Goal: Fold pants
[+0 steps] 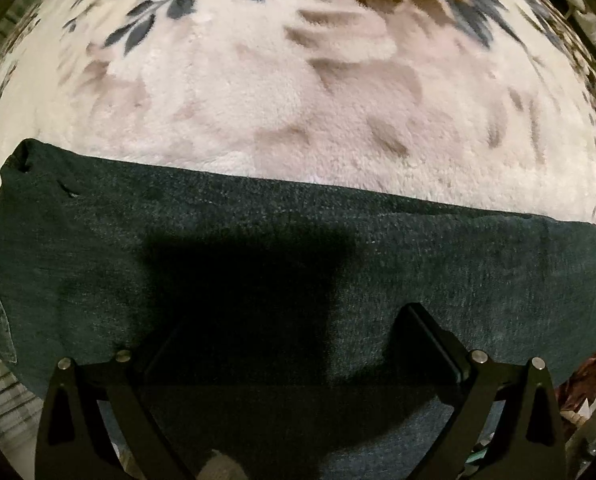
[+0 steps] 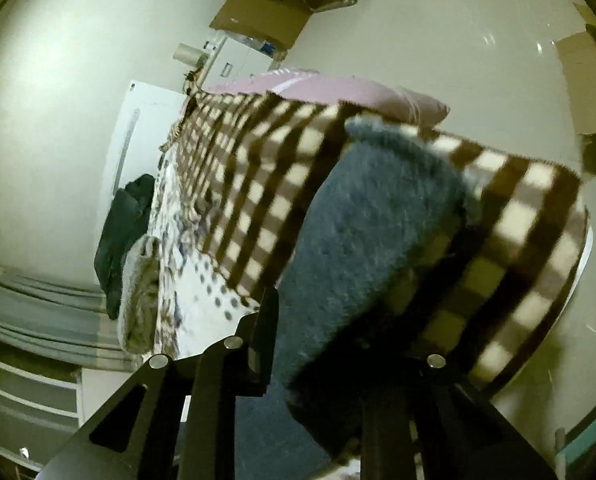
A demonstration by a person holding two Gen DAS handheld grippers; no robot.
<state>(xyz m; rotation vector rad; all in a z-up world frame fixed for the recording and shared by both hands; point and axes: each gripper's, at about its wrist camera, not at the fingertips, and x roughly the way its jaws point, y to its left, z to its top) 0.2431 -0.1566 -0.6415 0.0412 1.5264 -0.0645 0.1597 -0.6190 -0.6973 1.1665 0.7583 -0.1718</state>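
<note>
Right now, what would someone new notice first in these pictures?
The dark jeans, a wide band lying flat across the lower half of the left wrist view on a pale floral blanket. In the right wrist view, a blue-grey strip of cloth runs up the middle over a brown checked blanket.

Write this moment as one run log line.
left gripper: open above pants | right gripper: shut on pants | blanket: underneath

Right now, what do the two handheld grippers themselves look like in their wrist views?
Both are matte black. The left gripper shows angular arms with triangular cut-outs, round silver pins at the pivots and flat dark fingers. The right gripper has the same black links, cut-outs and silver pins. No cables, markings, sleeves or hands are visible.
</note>
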